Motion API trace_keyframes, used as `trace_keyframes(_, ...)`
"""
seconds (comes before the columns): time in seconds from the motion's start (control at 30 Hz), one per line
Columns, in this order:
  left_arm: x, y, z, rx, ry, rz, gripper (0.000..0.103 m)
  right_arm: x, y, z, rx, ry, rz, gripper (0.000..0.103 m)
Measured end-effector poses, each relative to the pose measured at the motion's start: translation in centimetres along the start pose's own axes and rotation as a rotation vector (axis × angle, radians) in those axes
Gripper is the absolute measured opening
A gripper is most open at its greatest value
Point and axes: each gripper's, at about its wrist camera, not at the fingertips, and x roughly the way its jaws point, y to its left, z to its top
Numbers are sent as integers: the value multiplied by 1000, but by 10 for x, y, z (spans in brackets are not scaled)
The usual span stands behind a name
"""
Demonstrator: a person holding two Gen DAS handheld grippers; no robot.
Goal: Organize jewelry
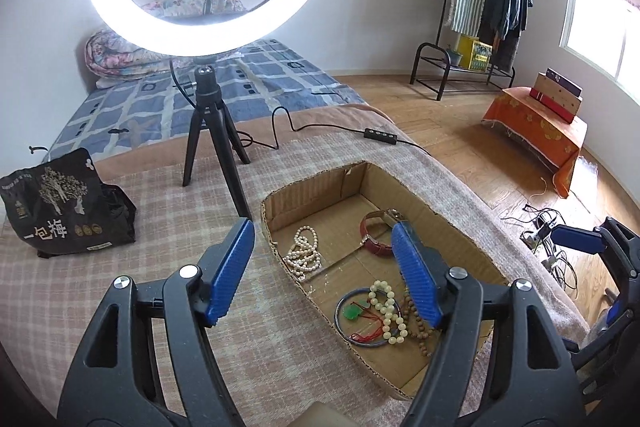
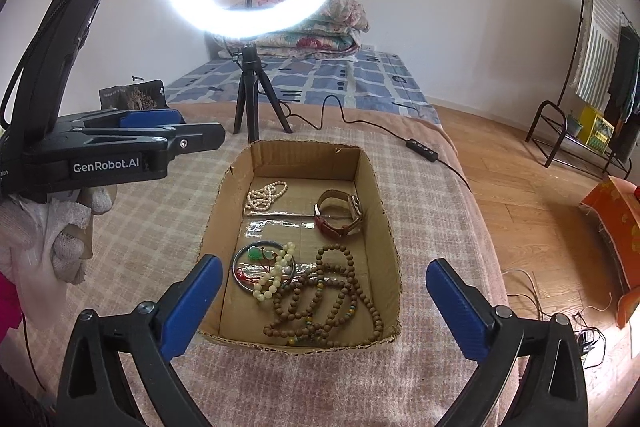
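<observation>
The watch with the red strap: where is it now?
In the right wrist view the watch lies in the cardboard box, far right corner, right of the pearl necklace.

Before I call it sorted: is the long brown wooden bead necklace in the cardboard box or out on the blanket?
In. The brown wooden bead necklace lies coiled on the floor of the open cardboard box, inside its walls.

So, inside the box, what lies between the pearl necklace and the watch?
Only bare cardboard floor between the pearl necklace and the watch in the cardboard box. The right wrist view shows it best.
</observation>
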Motion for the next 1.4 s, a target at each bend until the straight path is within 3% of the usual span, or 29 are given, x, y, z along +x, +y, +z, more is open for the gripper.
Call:
trace_keyframes(0.57,-80,10,15,-4,-73,46,75,-58,10,17,48,-69,-55,103)
trace_keyframes(0.63,-95,11,15,1,-88,56,82,-67,13,19,43,-85,-74,103)
trace_keyframes(0.73,-114,12,14,0,-102,61,83,-81,17,21,42,-102,-87,103)
trace_keyframes(1.03,-171,10,-5,17,-124,95,84,-119,25,21,57,-131,-127,103)
trace_keyframes(1.4,-213,5,-42,22,-90,117,87,-142,38,2,73,-141,-167,103)
